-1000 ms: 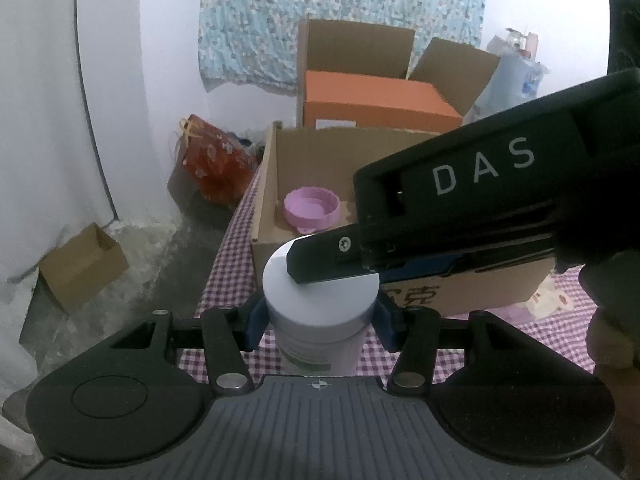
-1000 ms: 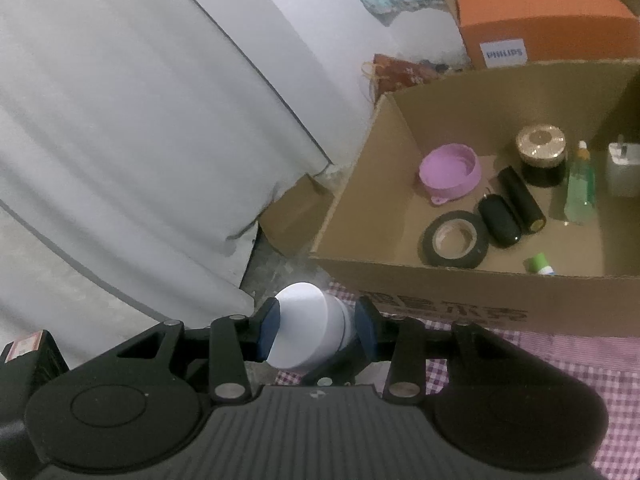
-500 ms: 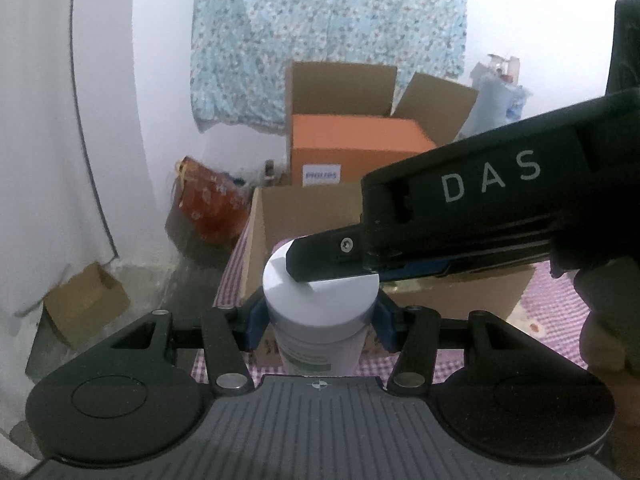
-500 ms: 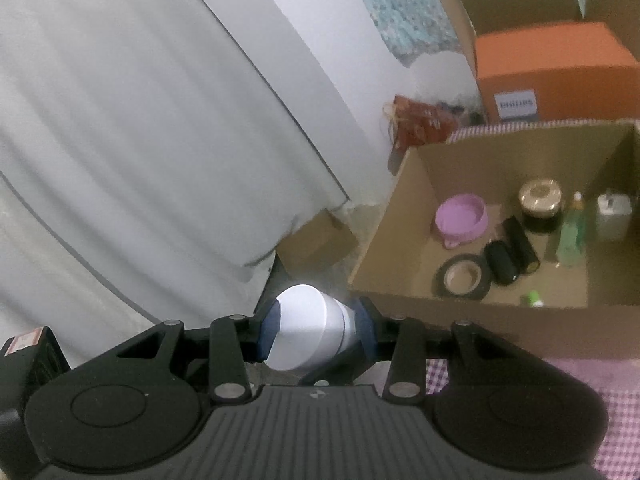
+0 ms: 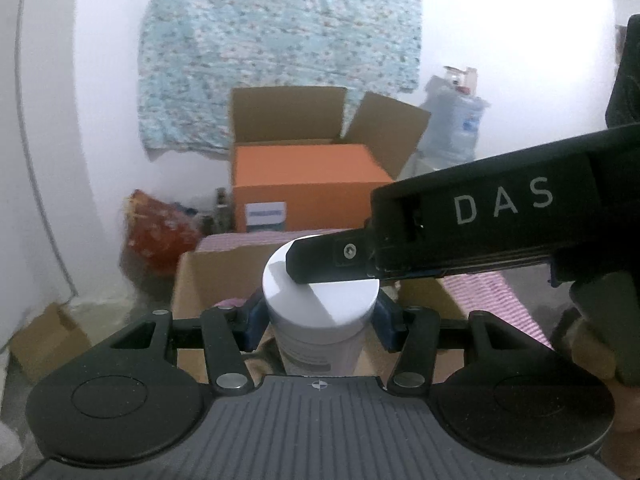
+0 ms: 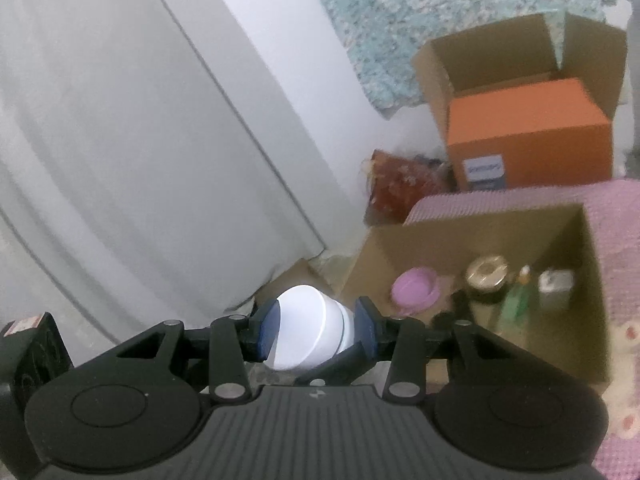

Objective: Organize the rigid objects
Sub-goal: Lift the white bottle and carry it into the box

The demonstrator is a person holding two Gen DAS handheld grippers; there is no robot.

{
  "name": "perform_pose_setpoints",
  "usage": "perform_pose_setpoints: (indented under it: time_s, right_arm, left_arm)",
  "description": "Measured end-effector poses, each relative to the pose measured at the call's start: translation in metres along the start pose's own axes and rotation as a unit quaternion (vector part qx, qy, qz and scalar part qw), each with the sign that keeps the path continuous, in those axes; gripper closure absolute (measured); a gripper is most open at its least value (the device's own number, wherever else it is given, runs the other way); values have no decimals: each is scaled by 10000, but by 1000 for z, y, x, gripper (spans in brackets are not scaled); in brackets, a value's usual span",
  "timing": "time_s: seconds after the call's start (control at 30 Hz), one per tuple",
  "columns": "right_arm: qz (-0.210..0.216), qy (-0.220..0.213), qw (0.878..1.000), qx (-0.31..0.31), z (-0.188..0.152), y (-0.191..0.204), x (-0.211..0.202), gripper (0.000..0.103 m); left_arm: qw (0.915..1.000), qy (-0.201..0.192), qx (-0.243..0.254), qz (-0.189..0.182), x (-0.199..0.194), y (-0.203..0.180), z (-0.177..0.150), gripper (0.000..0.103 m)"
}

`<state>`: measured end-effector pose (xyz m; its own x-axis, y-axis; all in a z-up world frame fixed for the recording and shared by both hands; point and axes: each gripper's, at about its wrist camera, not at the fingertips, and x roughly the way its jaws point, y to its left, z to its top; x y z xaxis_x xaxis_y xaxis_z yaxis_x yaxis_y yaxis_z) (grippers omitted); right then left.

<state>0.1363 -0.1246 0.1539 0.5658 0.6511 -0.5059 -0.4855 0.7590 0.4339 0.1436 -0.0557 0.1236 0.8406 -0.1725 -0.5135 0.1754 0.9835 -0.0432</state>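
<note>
Tongs: we hold two, left tongs (image 5: 320, 320) and right tongs (image 6: 316, 330), both squeezing one jar (image 5: 320, 300). Only our right view shows inside the box (image 6: 576, 340).

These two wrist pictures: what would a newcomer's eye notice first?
A white round plastic jar sits in the centre, gripped by both the left gripper and the right gripper. Behind it stands an open brown cardboard box holding a purple round lid, and farther back a bright orange box.

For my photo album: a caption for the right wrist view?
Both claws grip a white jar beside an open box of small items.
</note>
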Motion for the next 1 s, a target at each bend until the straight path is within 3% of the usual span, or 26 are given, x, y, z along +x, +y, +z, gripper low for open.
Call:
perform_pose_setpoints:
  time_s: [0.3,0.63,1.0]
  right_arm:
    - [-401,112,9988,253,26,-65,18,58]
    - [-536,556,9946,690,10,-137,54,58]
    - [-669,843,9924,603,-5,-157,70,60]
  left_arm:
    - [9980,526,65,-342,67,-27,11,50]
    - [9897,1343,15,-503,124,-38,-14,50]
    - [9827,1748,96,-608,142,-49,-27,50]
